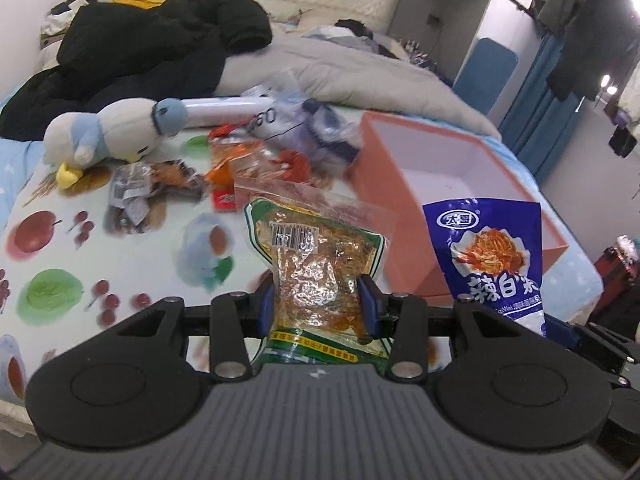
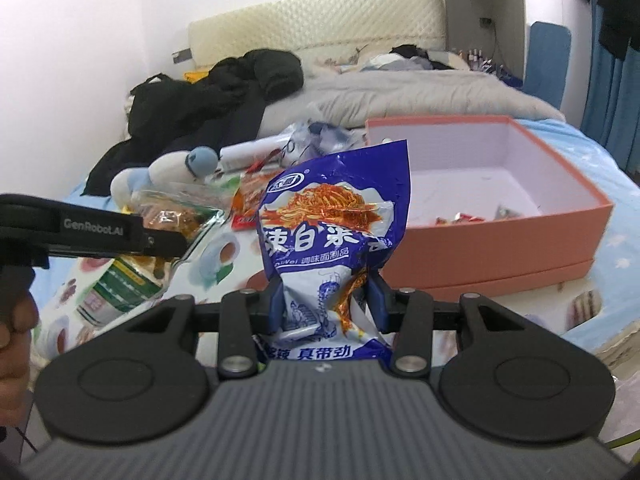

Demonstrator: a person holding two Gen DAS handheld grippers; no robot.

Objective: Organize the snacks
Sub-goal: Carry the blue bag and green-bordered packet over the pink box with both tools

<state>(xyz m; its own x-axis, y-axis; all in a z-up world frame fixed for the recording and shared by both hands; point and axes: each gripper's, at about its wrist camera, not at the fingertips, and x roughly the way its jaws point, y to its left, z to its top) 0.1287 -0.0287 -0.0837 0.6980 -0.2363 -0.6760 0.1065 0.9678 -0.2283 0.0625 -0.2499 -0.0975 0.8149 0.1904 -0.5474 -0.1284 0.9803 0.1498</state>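
now both sets of fingers are loaded, so the step in hand looks like the carry: two snack packs lifted off the bed and on their way to the box.

the left gripper (image 1: 318, 306) is clamped on the green pack (image 1: 316, 264). its blue fingers (image 1: 369, 307) pinch the clear lower middle of the pack, with the barcode end standing up past the tips and the green printed end hanging back toward the palm. the pack sits upright between the tips, squeezed narrow where it is held.

the right gripper (image 2: 326, 304) is clamped on the blue pack (image 2: 336, 232) the same way: fingers (image 2: 378, 304) bite the crumpled lower part, and the top with the noodle picture rises beyond the tips, leaning a little right.

outward from there, the box (image 2: 500, 256) lies ahead and to the right of both sets of fingers, open, with a few small wrappers already on its floor. it is near the right tips and somewhat farther from the left ones. ahead and to the left of the fingers, the loose snacks (image 1: 248, 160) lie scattered on the fruit-print cloth beside a plush toy (image 1: 116, 132).

the next move, as i judge it, calls for bringing each pack over the near wall of the box, then letting go so it drops inside, right side first since it is closer. both packs stand tall past the tips, so they need lifting enough to clear the rim.
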